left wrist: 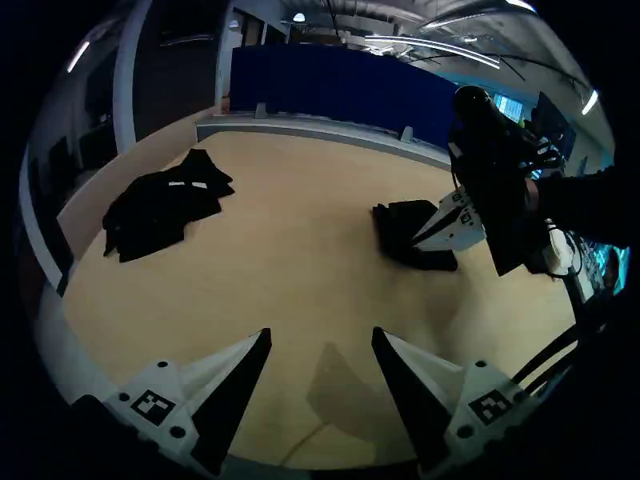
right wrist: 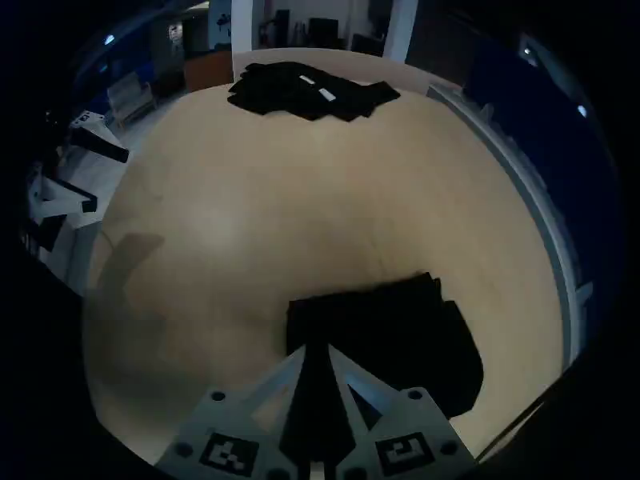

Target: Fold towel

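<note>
Pale wooden table fills both views. At lower centre of the left gripper view, the left hand-held gripper hangs wide open over bare wood. The right hand-held gripper, bottom centre of its view, is pinched narrow on the near edge of the folded towel. A dark cloth pile lies upper left.

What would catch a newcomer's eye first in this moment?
Two dark shapes stand out on the pale wooden table. One is a rumpled black pile toward its far left in the left gripper view. The other is a folded black towel right under the right gripper, whose fingers are drawn together over it. The left gripper stands open above bare tabletop.
</note>
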Tool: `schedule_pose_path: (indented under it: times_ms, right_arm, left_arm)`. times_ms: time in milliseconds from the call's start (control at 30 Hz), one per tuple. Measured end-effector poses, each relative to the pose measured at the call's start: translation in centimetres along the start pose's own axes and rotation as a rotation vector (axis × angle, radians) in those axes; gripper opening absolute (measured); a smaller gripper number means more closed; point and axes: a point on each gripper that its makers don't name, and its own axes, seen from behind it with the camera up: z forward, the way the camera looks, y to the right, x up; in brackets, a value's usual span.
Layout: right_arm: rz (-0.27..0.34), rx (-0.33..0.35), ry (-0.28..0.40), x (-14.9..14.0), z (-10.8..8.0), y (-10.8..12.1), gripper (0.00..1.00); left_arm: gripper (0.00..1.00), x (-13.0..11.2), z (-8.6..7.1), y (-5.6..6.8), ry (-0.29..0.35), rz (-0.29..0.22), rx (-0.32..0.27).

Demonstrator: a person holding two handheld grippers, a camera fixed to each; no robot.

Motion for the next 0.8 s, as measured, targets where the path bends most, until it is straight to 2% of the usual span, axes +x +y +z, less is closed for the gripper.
schedule_pose_path:
  times_ms: [267,467,533,600,667,800]
  right_arm:
    - [0.031,-0.004,0.005,-0.2,0.1,0.2,0.04]
    - [0.033,-0.026,0.026,0.3,-0.6,0.7,0.15]
    - [0.034,-0.033,0.034,0.3,-0.8,0.8,0.32]
    - [0.036,-0.041,0.042,0.3,-1.0,1.0,0.54]
    - [0.037,-0.046,0.05,0.3,-1.2,1.2,0.71]
    - [0.047,-0.057,0.059,0.0,-1.6,1.5,0.84]
  left_arm:
    - [0.93,0.1,-0.1,0.0,0.002,0.001,-0.005]
    - [0.93,0.2,-0.1,0.1,0.001,0.011,-0.01]
    - [0.93,0.2,-0.1,0.2,0.001,0.014,-0.012]
    - [0.93,0.3,-0.1,0.3,0.001,0.015,-0.013]
    - [0.93,0.3,-0.1,0.4,0.001,0.017,-0.015]
    - [0.93,0.4,-0.1,0.6,0.0,0.019,-0.017]
